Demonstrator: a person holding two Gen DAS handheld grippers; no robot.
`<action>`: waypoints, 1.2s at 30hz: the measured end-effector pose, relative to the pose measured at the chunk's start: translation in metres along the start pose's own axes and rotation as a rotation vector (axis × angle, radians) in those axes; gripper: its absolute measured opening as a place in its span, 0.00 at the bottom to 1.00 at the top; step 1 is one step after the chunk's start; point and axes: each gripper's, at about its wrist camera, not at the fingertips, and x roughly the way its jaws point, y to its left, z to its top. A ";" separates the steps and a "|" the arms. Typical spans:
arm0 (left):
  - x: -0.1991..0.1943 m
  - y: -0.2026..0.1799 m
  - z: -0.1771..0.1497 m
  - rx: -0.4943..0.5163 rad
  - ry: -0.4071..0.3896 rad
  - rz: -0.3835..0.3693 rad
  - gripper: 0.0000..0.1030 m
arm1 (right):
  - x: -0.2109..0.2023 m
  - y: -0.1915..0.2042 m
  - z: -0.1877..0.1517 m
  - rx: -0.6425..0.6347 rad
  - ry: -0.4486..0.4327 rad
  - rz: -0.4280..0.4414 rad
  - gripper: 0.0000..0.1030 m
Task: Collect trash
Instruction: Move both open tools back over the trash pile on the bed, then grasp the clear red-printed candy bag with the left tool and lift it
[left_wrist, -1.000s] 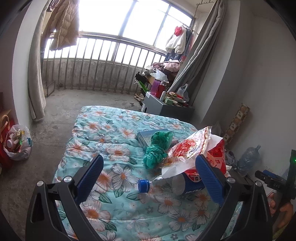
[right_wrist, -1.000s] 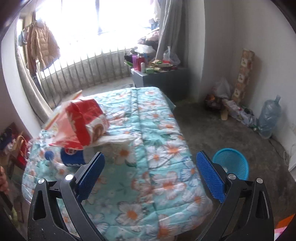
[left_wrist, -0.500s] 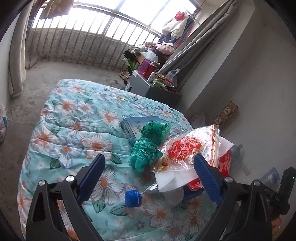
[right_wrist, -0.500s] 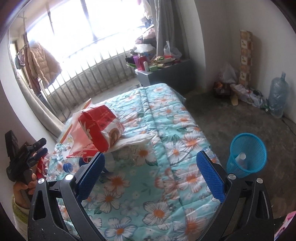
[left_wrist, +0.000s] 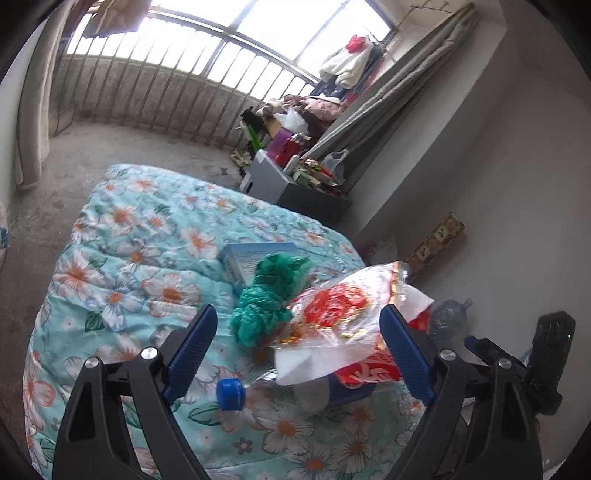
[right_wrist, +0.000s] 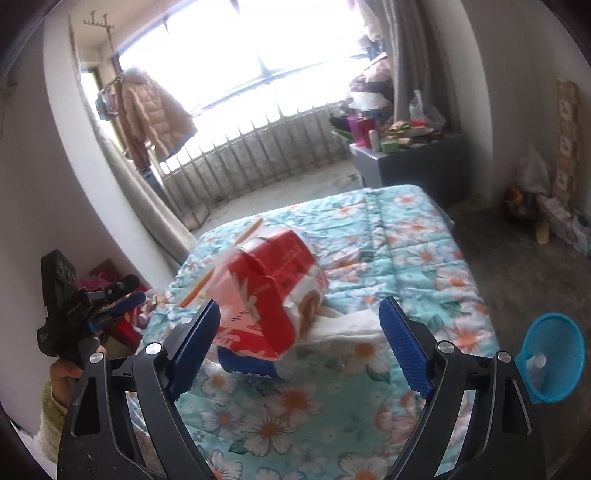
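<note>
Trash lies on a floral quilt (left_wrist: 140, 229): a crumpled green plastic bag (left_wrist: 267, 299), a red and clear wrapper (left_wrist: 340, 314) over white paper, and a plastic bottle with a blue cap (left_wrist: 231, 395). My left gripper (left_wrist: 299, 350) is open and empty, just above the bottle and wrapper. In the right wrist view the red wrapper (right_wrist: 269, 291) lies on the quilt (right_wrist: 406, 236). My right gripper (right_wrist: 299, 350) is open and empty, just short of it. A blue trash basket (right_wrist: 554, 354) with a bottle inside stands on the floor at the right.
A light blue box (left_wrist: 255, 254) lies behind the green bag. A grey cabinet (left_wrist: 295, 188) loaded with clutter stands past the bed. A large water jug (left_wrist: 447, 317) and bags sit by the right wall. The other gripper (right_wrist: 74, 310) shows at the left.
Both grippers have moved closer to the trash pile on the bed. The right view swung left, so the blue basket now sits at the far right. Both stay open.
</note>
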 end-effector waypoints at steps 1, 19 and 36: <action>-0.001 -0.011 0.000 0.037 -0.008 -0.023 0.85 | 0.007 0.006 0.002 -0.026 0.009 0.013 0.79; 0.075 -0.069 -0.016 0.437 0.165 0.085 0.51 | 0.041 0.002 0.000 0.026 0.111 0.055 0.60; 0.089 -0.044 -0.013 0.339 0.184 0.086 0.08 | 0.013 -0.013 -0.005 0.076 0.085 0.043 0.56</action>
